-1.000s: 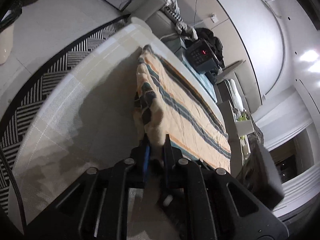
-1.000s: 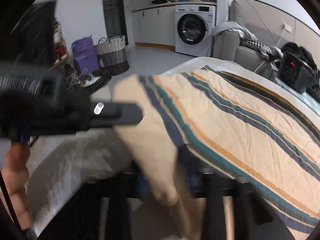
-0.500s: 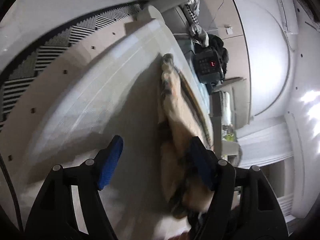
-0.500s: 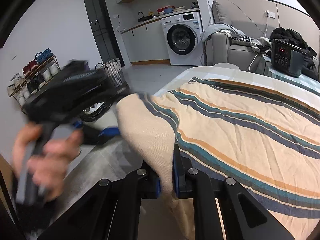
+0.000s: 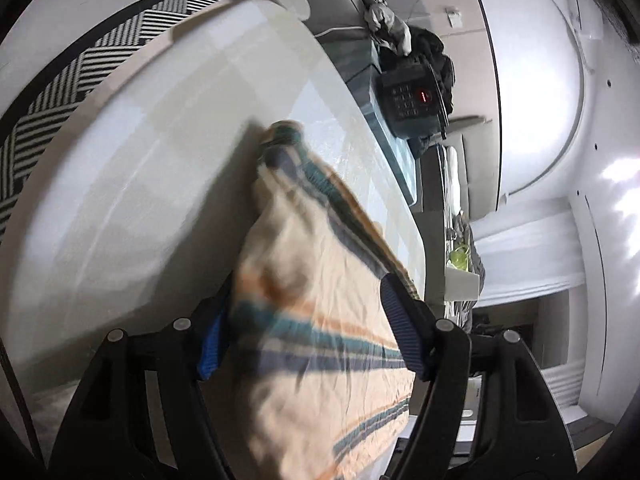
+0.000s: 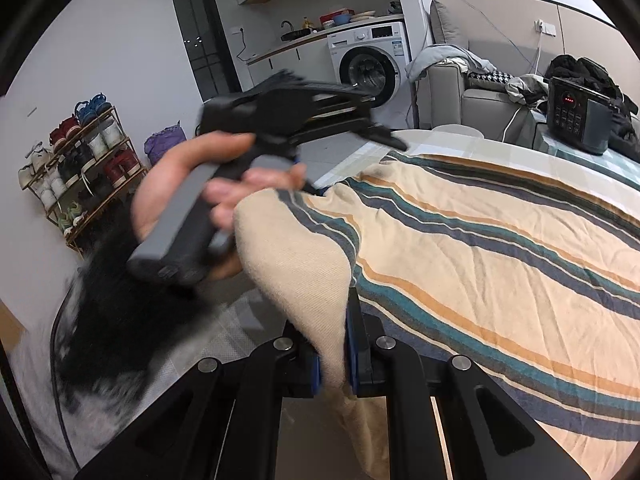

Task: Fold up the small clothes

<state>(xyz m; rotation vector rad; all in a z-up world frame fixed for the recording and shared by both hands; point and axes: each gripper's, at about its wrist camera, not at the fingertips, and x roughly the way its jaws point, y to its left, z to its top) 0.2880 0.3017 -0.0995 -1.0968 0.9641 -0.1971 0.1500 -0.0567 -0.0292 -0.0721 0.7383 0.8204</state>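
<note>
Your right gripper (image 6: 333,354) has its fingers pinched almost together on a bunched fold of the striped cloth (image 6: 480,264), low in the middle of the right wrist view, with the cream fabric rising out of the grip as a rounded hump. Your left gripper (image 5: 308,336) has just been opening: its blue-padded fingers (image 5: 400,332) now stand well apart at the bottom of the left wrist view, and the cloth lies between them; whether the pads touch it is hard to tell through the blur. In the right wrist view your left hand (image 6: 188,196) holds that gripper by its grey handle at centre left, just above the cloth's near corner. From the hump the cloth spreads flat over the pale surface (image 6: 516,152), filling the right half of that frame. Its teal, navy and orange stripes run from the left centre toward the lower right edge. In the left wrist view the cloth narrows from the bottom of the frame up to a rumpled tip near the centre, its stripes following that line.
</note>
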